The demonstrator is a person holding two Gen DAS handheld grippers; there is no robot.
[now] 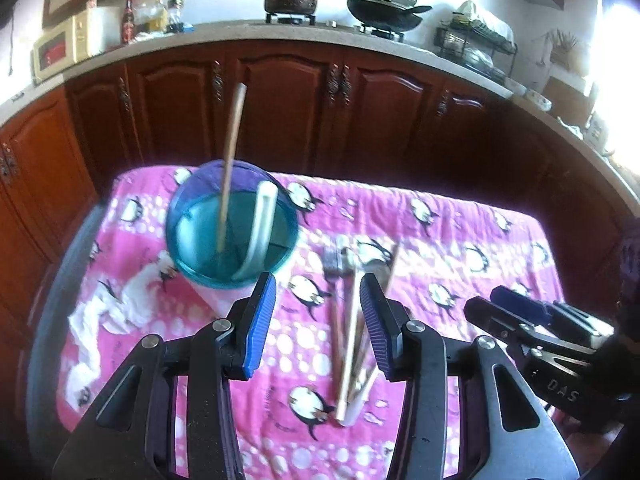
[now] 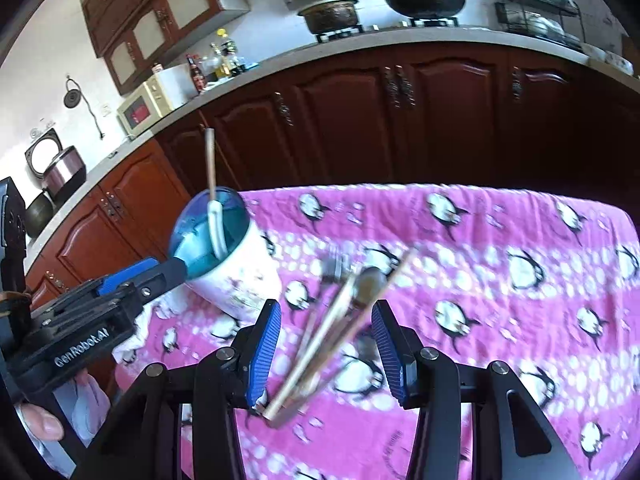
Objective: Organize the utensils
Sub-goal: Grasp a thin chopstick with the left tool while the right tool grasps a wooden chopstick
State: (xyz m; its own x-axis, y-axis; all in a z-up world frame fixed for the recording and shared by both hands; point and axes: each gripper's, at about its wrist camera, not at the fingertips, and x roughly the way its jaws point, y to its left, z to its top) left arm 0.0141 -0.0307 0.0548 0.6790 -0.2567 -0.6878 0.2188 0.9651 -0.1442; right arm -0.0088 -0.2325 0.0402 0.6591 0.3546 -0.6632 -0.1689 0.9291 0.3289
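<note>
Here the left gripper (image 1: 318, 296) gapes wide, holding nothing; the right gripper (image 2: 326, 320) likewise stands wide over the blurred pile of wooden and metal utensils (image 2: 340, 312). At ten o'clock, the blue-rimmed white cup (image 2: 224, 252) holds one wooden chopstick (image 1: 230, 168) and a white spoon (image 1: 260, 232). Bare pink penguin-print cloth (image 2: 500, 300) stretches rightward to the table's edge.

White lettering reading "GenRobot.AI" runs along the black body of the left gripper (image 2: 176, 270), seen at the lower left of the right wrist view. In the left wrist view, the letters "DAS" stand in white on the black body of the right gripper (image 1: 486, 306), at the lower right. The labels on the bottles (image 1: 129, 20) on the counter are too small and blurred to read
</note>
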